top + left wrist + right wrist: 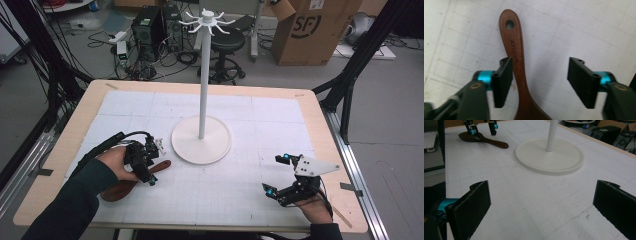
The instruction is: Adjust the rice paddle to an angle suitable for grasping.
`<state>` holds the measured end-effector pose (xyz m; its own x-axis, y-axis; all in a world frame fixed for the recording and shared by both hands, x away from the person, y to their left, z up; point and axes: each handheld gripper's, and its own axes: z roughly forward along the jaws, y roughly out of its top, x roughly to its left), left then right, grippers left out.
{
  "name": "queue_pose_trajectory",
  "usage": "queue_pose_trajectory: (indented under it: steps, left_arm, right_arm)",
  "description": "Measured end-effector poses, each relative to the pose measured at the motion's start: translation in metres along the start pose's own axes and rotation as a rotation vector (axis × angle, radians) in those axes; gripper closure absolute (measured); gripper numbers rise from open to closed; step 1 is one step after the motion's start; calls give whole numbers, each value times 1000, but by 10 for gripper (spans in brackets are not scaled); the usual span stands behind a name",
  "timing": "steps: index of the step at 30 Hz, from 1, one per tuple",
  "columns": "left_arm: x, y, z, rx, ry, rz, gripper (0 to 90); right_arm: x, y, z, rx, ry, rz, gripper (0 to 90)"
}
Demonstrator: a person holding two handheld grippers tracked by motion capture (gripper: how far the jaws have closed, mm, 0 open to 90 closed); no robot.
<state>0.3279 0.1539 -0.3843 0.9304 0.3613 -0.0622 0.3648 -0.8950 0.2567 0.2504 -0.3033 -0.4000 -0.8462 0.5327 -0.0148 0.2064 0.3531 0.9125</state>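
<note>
Wooden spoon: 1 | white stand: 1 | grippers: 2

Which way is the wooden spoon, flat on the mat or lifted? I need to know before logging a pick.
Flat. The wooden spoon rests on the white mat; the left gripper straddles its handle with open jaws.

My left gripper points down with jaws apart, my left hand behind it; my right gripper sits level, jaws wide apart.
</note>
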Motion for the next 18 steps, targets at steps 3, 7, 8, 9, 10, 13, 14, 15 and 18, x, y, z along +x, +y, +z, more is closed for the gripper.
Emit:
queue_pose_trajectory:
  steps: [3, 7, 8, 9, 10, 13, 14, 15, 18]
  left_arm:
    - [0, -6, -3, -25, 7, -13, 236]
    - [0, -14, -5, -50, -15, -42, 196]
    - [0, -16, -6, -44, -20, -38, 188]
    - [-1, -18, -6, -52, -14, -45, 156]
    - [-2, -19, -6, -47, -4, -36, 127]
    - [-5, -24, -6, -57, 23, -54, 22]
    - [-6, -25, -7, -70, 27, -66, 16]
    - [-6, -26, -9, -72, 35, -67, 16]
    - [-6, -29, -11, -89, 27, -82, 16]
  right_arm:
    - [0, 0, 0, 0, -2, -2, 5]
    - [0, 0, 0, -2, 3, -5, 5]
    - [0, 0, 0, -3, 2, -6, 5]
    - [0, 0, 1, -4, -1, -7, 5]
    - [0, 0, 1, -2, 3, -7, 5]
    - [0, 1, 1, -3, 3, -8, 5]
    - [-1, 1, 2, -6, 1, -7, 5]
    - [-1, 1, 2, -7, 2, -5, 5]
    - [-1, 2, 2, -5, 3, 0, 5]
